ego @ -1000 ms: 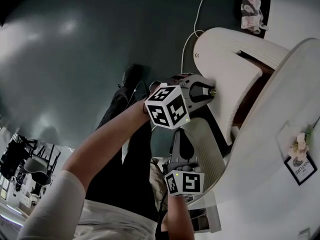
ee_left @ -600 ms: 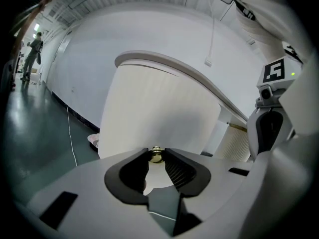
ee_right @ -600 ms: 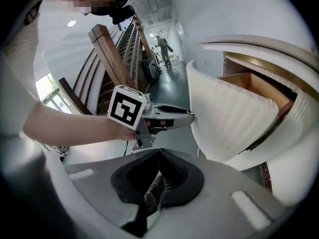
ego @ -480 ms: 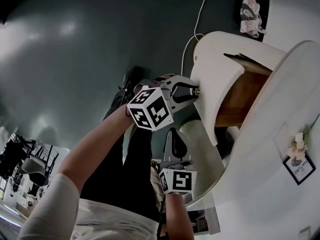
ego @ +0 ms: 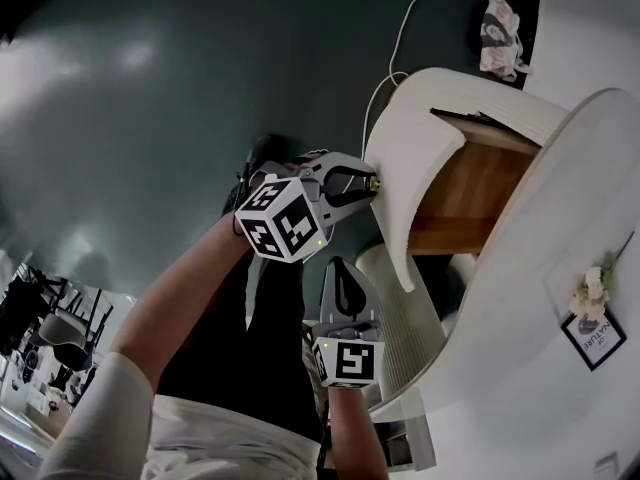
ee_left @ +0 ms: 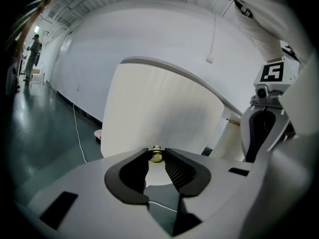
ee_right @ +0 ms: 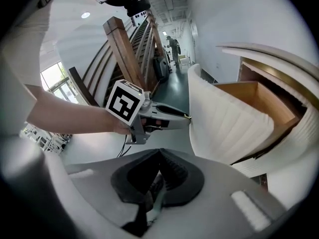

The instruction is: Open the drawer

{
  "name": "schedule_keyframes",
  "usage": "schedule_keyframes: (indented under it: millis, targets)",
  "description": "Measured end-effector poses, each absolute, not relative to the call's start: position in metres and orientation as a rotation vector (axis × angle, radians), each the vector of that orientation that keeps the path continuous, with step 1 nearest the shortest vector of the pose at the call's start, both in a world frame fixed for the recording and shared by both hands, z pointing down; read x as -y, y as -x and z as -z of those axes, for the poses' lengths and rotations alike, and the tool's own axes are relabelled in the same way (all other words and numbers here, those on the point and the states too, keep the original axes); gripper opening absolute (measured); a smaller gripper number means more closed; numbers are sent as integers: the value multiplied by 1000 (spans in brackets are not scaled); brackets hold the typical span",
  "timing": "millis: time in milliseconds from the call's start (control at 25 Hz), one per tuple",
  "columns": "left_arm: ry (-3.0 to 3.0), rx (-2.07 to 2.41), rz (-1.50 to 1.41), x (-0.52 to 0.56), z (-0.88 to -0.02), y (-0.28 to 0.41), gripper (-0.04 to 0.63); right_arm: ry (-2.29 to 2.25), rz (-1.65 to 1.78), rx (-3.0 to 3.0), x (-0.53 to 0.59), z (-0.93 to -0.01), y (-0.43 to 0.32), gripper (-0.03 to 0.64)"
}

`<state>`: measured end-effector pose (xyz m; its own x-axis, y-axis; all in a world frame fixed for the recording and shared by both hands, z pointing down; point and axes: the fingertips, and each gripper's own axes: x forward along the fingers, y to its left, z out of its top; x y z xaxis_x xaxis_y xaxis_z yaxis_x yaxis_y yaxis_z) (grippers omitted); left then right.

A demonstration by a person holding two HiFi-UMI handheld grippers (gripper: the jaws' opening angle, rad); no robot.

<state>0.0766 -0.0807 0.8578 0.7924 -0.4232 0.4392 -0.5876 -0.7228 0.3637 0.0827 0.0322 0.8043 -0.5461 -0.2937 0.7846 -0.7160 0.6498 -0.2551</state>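
Since a second ago the drawer (ego: 468,196) has slid a good way further out of the cabinet (ego: 560,298). Its white front (ego: 395,158) now sits further left in the head view, and a lot more of the wooden side is showing, so the pull is working.

Your left tool (ego: 365,183) is pinched on the little brass knob (ee_left: 156,155), with the jaws only as far apart as the knob is thick and nothing else in there. The knob sticks straight out of the front along the tool's own line, so it's dead ahead of the tips, not off to a side.

The drawer's long axis runs front to back, right to left in the head view, with the front facing you. I'd keep hauling along that line, not across it.

Your right tool (ego: 340,273) hangs lower, jaws closed together on nothing, near the ribbed lower front (ego: 400,313) but not touching it. So the left hand is the one on the job
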Motion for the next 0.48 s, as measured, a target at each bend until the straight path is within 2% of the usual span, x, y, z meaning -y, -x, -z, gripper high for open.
schedule_keyframes:
  millis: [480]
  targets:
    - [-2454, 760, -465, 65, -860, -51, 106, -728, -755, 2166, -33, -797, -66, 11]
